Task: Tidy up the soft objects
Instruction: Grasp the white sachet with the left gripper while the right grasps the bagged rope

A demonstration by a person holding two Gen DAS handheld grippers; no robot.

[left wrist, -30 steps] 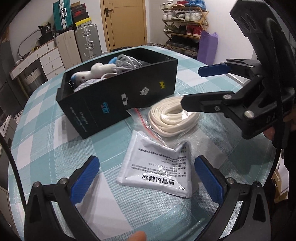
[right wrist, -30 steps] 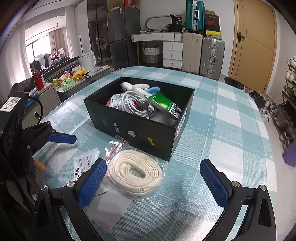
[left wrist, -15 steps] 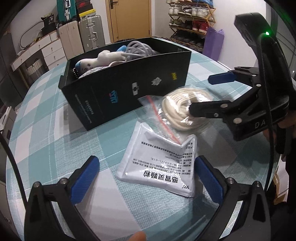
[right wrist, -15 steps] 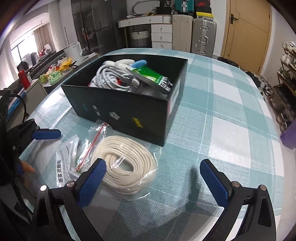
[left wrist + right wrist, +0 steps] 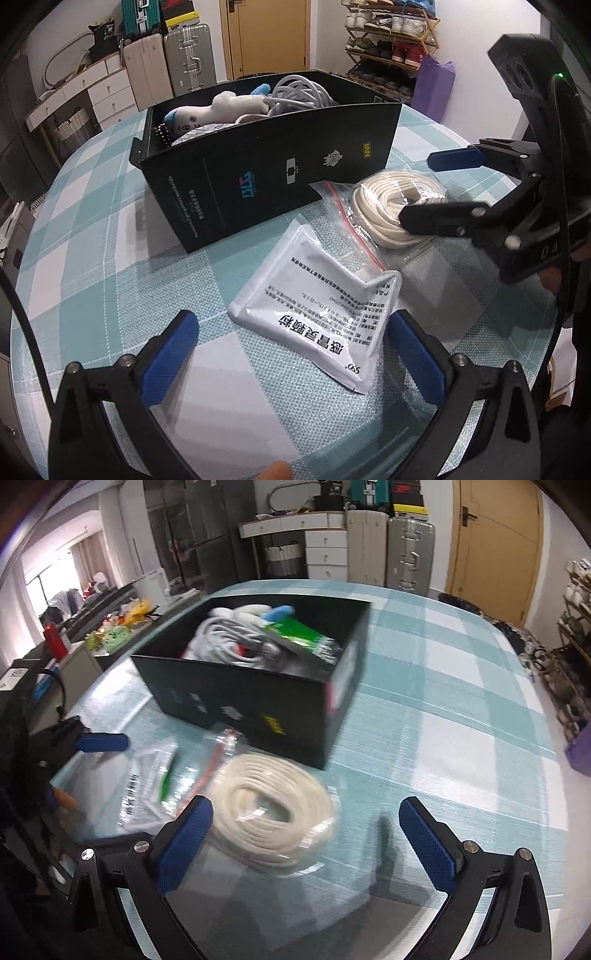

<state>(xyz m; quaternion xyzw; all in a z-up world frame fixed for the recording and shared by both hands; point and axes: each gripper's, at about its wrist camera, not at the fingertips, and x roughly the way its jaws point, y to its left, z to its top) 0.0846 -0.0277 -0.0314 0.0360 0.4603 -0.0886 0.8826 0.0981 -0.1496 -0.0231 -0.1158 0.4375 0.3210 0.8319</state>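
Observation:
A black box [image 5: 266,162] on the checked table holds a white plush toy [image 5: 218,109], a grey cable coil [image 5: 301,92] and a green packet [image 5: 299,638]. In front of it lie a silver printed sachet [image 5: 317,310] and a bagged coil of white rope [image 5: 393,206]; the rope also shows in the right wrist view [image 5: 273,808]. My left gripper [image 5: 291,354] is open and empty, low over the sachet. My right gripper [image 5: 304,834] is open and empty, just above the rope coil.
The box [image 5: 258,698] stands close behind both items. Suitcases [image 5: 188,62], drawers [image 5: 107,92] and a shoe rack [image 5: 391,40] line the far walls. The table edge [image 5: 554,332] curves close on the right.
Both grippers have moved lower and closer to their items. The right gripper has come down over the rope coil; its view is now blurred by motion.

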